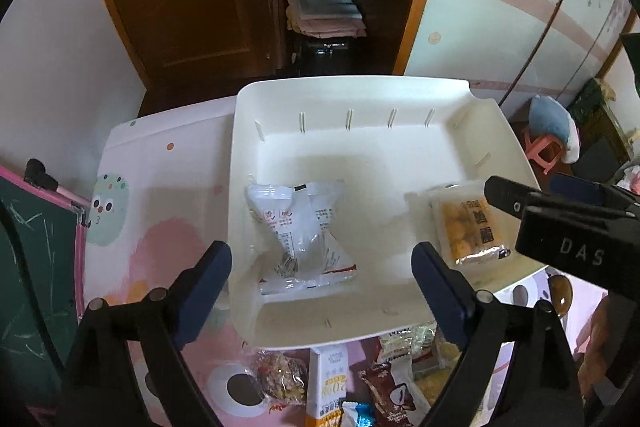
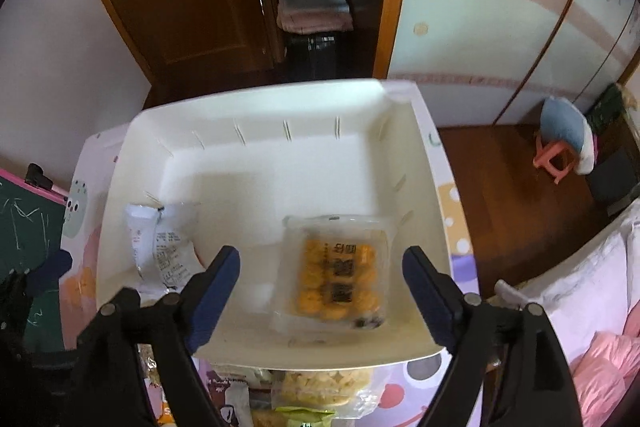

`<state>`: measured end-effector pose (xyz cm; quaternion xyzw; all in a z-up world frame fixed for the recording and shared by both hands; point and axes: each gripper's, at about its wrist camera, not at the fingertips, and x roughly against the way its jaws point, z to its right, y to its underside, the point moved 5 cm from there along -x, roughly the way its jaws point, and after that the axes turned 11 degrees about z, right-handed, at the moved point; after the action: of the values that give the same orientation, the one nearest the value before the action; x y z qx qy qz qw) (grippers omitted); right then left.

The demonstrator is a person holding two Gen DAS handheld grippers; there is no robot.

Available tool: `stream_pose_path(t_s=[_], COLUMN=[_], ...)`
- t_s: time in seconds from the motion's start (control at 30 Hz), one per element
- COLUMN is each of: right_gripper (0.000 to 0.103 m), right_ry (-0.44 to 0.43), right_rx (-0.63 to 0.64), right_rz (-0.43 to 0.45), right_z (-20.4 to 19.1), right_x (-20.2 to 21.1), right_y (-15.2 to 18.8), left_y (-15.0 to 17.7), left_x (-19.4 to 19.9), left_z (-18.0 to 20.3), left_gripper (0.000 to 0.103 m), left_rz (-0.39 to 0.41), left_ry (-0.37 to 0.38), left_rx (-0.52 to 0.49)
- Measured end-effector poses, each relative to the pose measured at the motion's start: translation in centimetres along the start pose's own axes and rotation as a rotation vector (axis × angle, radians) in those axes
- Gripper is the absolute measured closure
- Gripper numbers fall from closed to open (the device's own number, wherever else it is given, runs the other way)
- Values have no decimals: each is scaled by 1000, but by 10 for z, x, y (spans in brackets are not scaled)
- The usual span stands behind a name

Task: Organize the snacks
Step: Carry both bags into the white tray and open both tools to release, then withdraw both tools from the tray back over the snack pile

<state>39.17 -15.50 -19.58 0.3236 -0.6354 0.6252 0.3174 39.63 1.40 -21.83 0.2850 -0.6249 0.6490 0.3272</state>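
Note:
A white tray (image 1: 352, 95) stands on the patterned table and also shows in the right wrist view (image 2: 256, 99). In it lie a clear white printed snack bag (image 1: 304, 231) at the left, also in the right wrist view (image 2: 160, 247), and a clear pack of orange snacks (image 1: 468, 227) at the right, also in the right wrist view (image 2: 340, 267). My left gripper (image 1: 322, 279) is open and empty above the white bag. My right gripper (image 2: 322, 275) is open and empty above the orange pack; it also shows in the left wrist view (image 1: 540, 191).
Several loose snack packs lie on the table in front of the tray: a nut bar (image 1: 280, 379), a white and orange carton (image 1: 326, 383), a brown packet (image 1: 392, 391) and a bag of yellow crisps (image 2: 324, 387). A chalkboard (image 1: 36, 267) stands at left. A pink stool (image 2: 554, 157) stands on the floor.

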Motion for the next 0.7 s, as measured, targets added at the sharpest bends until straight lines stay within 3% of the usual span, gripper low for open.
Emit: stream_pose_path(t_s=[0.7], right_gripper=[17], right_ry=[-48], right_rx=[36], right_rz=[161], right_z=[-15], right_x=[99], right_y=[5], left_y=[18], left_x=[89], left_z=[-18], left_gripper=[12], left_rz=[62], left_ry=[-70], left_rx=[39])
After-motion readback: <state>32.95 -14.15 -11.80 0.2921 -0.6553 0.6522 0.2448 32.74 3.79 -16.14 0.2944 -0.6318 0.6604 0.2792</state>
